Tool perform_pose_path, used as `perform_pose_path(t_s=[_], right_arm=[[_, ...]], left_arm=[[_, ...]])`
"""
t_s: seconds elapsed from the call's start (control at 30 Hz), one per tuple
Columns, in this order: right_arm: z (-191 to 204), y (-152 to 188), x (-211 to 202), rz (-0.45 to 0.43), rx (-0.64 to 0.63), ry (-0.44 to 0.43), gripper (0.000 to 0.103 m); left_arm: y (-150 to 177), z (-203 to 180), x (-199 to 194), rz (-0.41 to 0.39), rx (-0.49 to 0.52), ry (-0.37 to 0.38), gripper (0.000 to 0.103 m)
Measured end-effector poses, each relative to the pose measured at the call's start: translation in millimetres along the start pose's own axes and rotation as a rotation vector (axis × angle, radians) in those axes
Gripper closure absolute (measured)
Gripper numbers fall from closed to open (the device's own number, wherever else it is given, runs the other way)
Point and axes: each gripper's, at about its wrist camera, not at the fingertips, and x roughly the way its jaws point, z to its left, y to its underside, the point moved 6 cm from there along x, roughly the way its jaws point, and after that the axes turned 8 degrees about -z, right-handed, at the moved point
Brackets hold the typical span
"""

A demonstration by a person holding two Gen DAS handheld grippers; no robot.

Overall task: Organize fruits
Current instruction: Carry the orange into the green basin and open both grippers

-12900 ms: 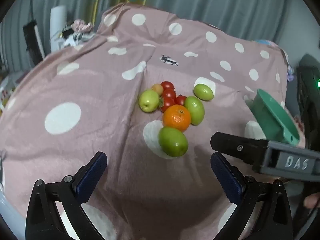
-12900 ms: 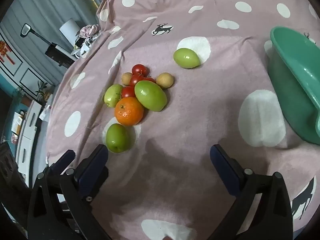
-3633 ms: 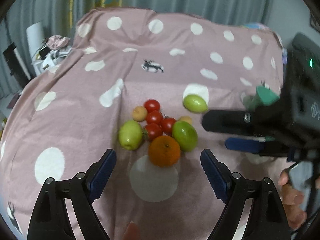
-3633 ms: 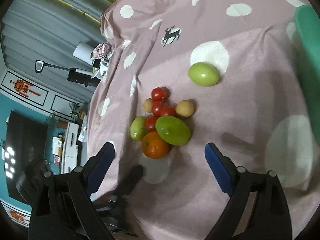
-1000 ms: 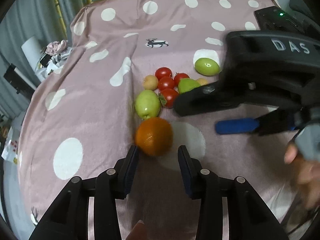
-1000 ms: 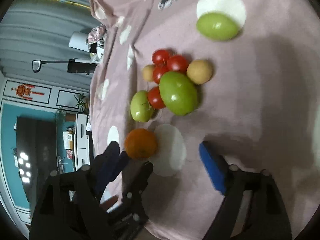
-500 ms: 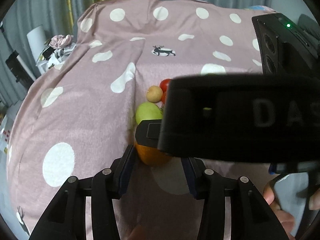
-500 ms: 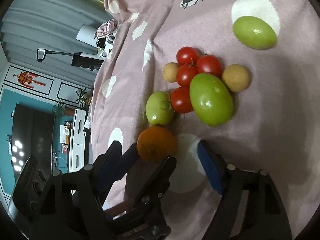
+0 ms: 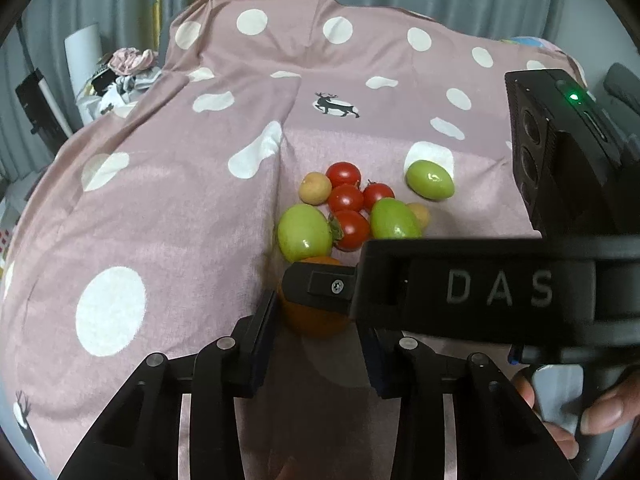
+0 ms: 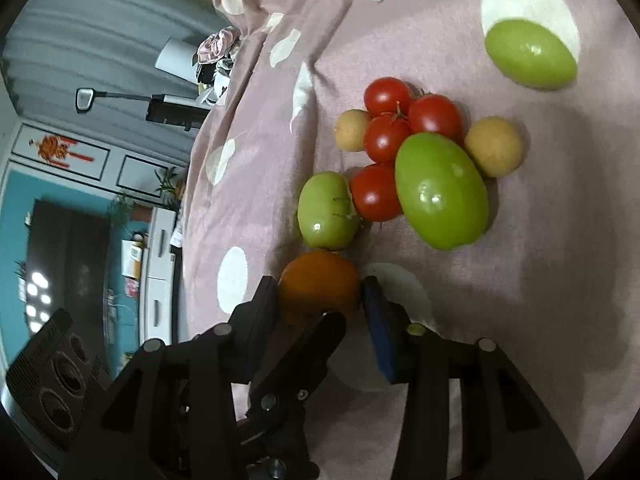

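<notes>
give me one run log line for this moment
stage: orange handover | left gripper: closing on orange | right gripper: closing on orange | other fruit: on cloth

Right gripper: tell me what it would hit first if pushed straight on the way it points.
The orange, already between the closing jaws of the right gripper. Just beyond it lies the green fruit, though depth there is hard to judge.

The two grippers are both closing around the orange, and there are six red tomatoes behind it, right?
Not quite. There are four red tomatoes, not six, as the right wrist view shows. Both the left gripper and right gripper are closing around the orange.
</notes>
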Motion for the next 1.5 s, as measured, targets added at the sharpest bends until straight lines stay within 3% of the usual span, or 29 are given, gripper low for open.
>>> perform_pose_path(t_s=[0.17, 0.37, 0.67, 0.93, 1.1, 1.33, 1.5], right_arm=[[7, -1, -14, -0.032, -0.017, -0.012, 0.059], [13, -9, -57, -0.124, -0.057, -0.012, 0.059], [-7, -12, -135, -0.259, -0.04, -0.012, 0.059], [-65, -10, -220, -0.427, 0.043, 0.003, 0.059], [-115, -6, -268, -0.522, 0.134, 0.063, 0.059], [-162, 0, -307, -0.609, 0.244, 0.099, 0.058], [-166, -2, -313, -0.632, 0.287, 0.072, 0.058]], left_arm=[[-5, -6, -15, -0.048, 0.043, -0.003, 0.067], [-21, -30, -40, -0.11, 0.045, 0.093, 0.068], [-33, -104, -70, -0.192, 0.146, 0.178, 0.068], [-40, -198, -72, -0.208, 0.249, 0.323, 0.068], [-35, -259, -57, -0.169, 0.287, 0.427, 0.068], [-26, -313, -43, -0.143, 0.374, 0.465, 0.071], [-23, -312, -39, -0.141, 0.361, 0.435, 0.071]])
